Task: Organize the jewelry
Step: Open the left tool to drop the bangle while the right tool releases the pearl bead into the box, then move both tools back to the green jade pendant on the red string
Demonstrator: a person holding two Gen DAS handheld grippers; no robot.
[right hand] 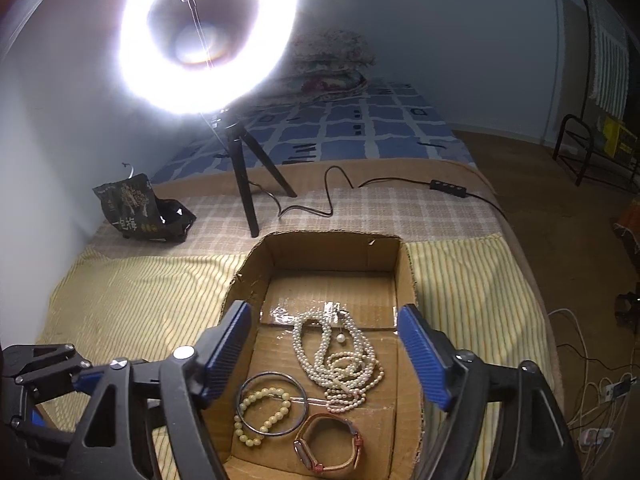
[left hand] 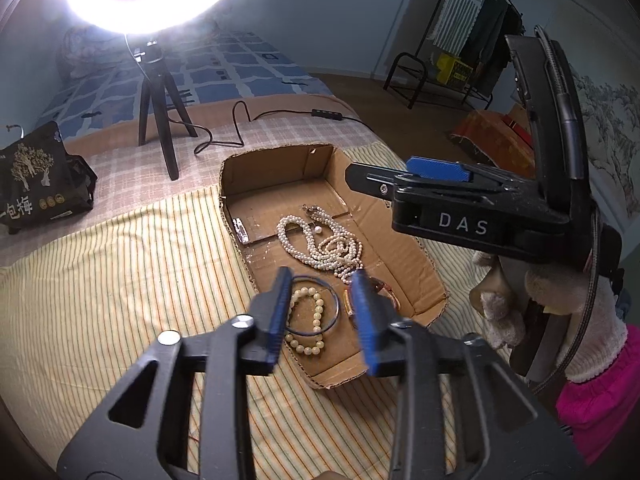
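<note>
A bed point(right hand: 460, 276) draped in a yellow striped cloth is lit by a ring light point(right hand: 208, 36) on a tripod. On it, a shallow cardboard box point(right hand: 408, 360) holds a heaped pearl necklace point(right hand: 344, 364), a bead bracelet point(right hand: 264, 412) overlapping a thin bangle point(right hand: 272, 406), and a watch point(right hand: 332, 446). The left gripper point(left hand: 322, 316) and right gripper point(right hand: 324, 360) are held above the box, fingers spread and gripping nothing.

glossy pearl necklace point(right hand: 340, 360), matt cardboard box point(right hand: 332, 256).

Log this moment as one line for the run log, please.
left tool: open, empty, over box | right tool: open, empty | cardboard box: holds pearl necklace, bead bracelet, bangle, watch
</note>
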